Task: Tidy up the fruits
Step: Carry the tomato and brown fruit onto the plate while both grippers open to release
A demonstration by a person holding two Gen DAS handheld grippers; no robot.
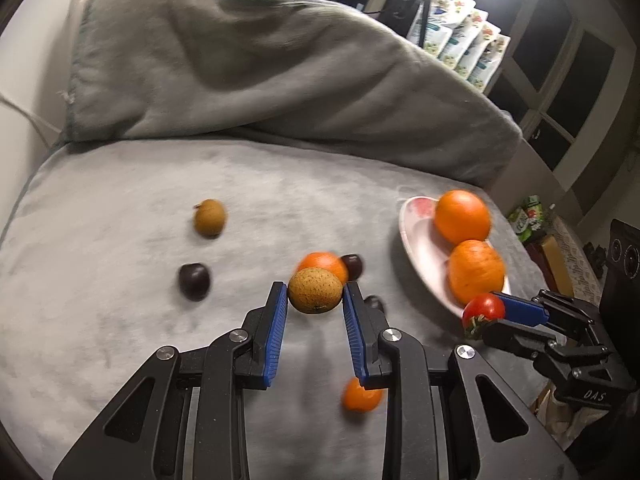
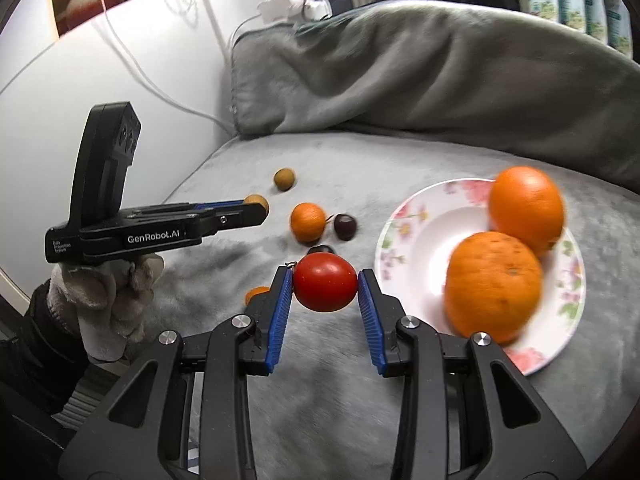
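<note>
Grey blanket (image 1: 160,340) below; left claw (image 1: 315,296) grips brown fruit (image 1: 315,290); right claw (image 2: 325,286) grips tomato (image 2: 325,282).

Grey cushioned seat (image 1: 120,208) bearing a crumpled grey blanket (image 1: 248,76) at its rear, a floral plate (image 2: 404,216) at right, and loose fruit: a brown fruit (image 1: 209,218), three dark plums (image 1: 194,281), one tangerine (image 2: 307,222), and a smaller orange fruit (image 1: 361,395) nearest the camera.
</note>
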